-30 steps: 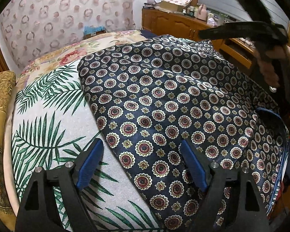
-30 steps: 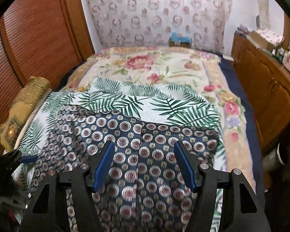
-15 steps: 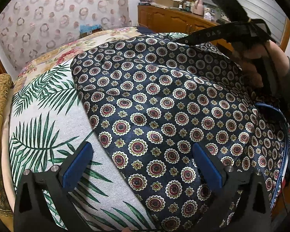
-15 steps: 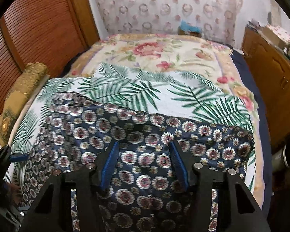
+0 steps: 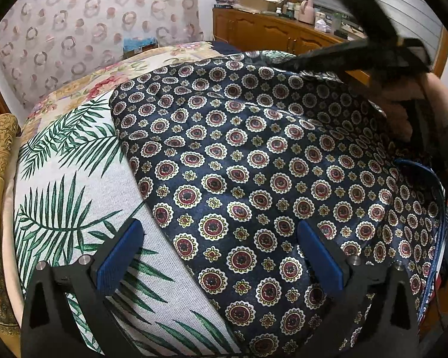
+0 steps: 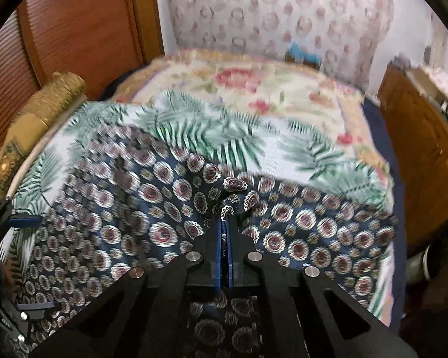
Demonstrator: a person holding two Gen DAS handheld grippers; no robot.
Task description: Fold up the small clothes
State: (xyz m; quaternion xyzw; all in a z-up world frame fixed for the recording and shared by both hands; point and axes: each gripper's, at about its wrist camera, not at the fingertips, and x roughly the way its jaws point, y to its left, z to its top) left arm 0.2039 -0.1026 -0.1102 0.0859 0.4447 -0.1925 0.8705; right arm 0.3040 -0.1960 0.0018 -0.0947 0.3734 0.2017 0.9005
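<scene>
A navy garment with red and white medallions (image 5: 254, 161) lies spread on the bed. My left gripper (image 5: 221, 253) is open just above its near left part, one pad over the palm-leaf sheet and one over the garment. My right gripper (image 6: 224, 223) is shut on a bunched fold of the garment (image 6: 233, 191) at its far edge, lifting it slightly. The right gripper also shows in the left wrist view (image 5: 358, 53) at the top right, held by a hand. The left gripper shows at the left edge of the right wrist view (image 6: 3, 217).
The bed carries a palm-leaf sheet (image 5: 59, 185) and a floral blanket (image 6: 254, 83) behind it. A gold cushion (image 6: 44, 104) lies at the left beside a wooden panel. A wooden dresser (image 5: 277, 29) with small items stands on the right. A blue strap (image 5: 436, 223) hangs at the garment's right edge.
My right gripper has closed onto the garment's far edge and bunched the cloth up. My left gripper has opened wider and stayed over the near left part.
</scene>
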